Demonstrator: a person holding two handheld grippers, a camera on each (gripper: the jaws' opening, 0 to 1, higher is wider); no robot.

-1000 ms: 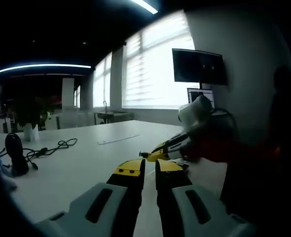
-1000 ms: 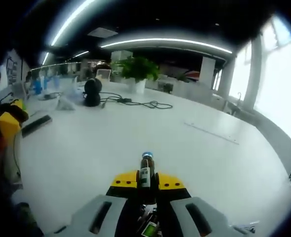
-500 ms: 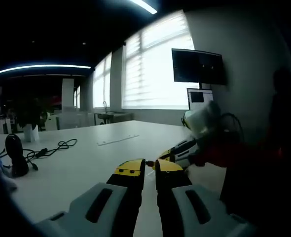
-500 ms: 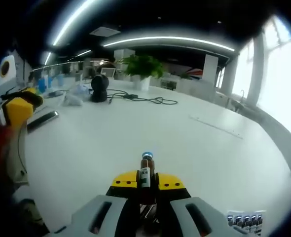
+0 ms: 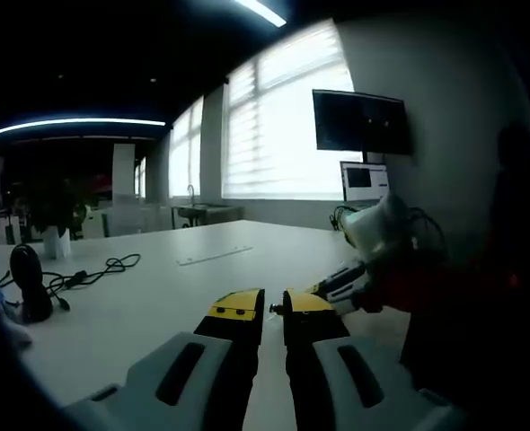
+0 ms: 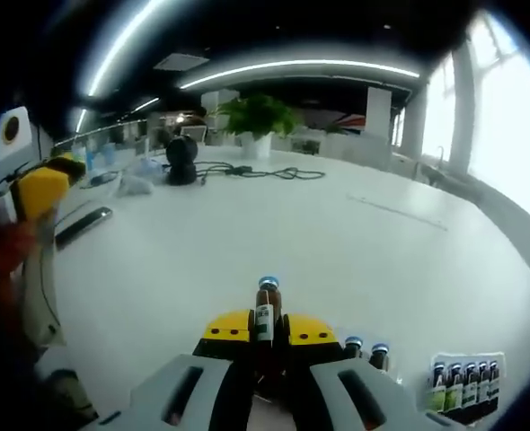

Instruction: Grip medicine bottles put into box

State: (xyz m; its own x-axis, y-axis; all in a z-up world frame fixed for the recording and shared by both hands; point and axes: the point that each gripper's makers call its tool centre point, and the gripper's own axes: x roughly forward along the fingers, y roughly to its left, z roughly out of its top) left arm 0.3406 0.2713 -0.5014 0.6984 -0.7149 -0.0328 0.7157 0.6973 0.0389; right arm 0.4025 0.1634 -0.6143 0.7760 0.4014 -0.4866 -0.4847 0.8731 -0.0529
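Note:
In the right gripper view, my right gripper (image 6: 266,325) is shut on a small brown medicine bottle (image 6: 266,310) with a blue cap, held upright between the yellow jaw tips. Two loose bottles (image 6: 366,351) stand just right of the jaws. Further right, a box (image 6: 467,388) holds a row of several bottles. My left gripper (image 6: 42,186) shows at the left edge, above the white table (image 6: 247,233). In the left gripper view, my left gripper (image 5: 272,308) has its jaws together with nothing between them. The right gripper (image 5: 348,280) comes in from the right, held by a red-sleeved arm.
A black round device (image 6: 181,160), a tangle of cables (image 6: 256,171) and a potted plant (image 6: 259,119) sit at the table's far side. A dark flat object (image 6: 83,225) lies at the left. A monitor (image 5: 361,121) hangs on the wall beside bright windows.
The right gripper view has swung with the bottle still held, and the loose bottles and the box have come into sight at lower right. In the left gripper view the right gripper moved rightward.

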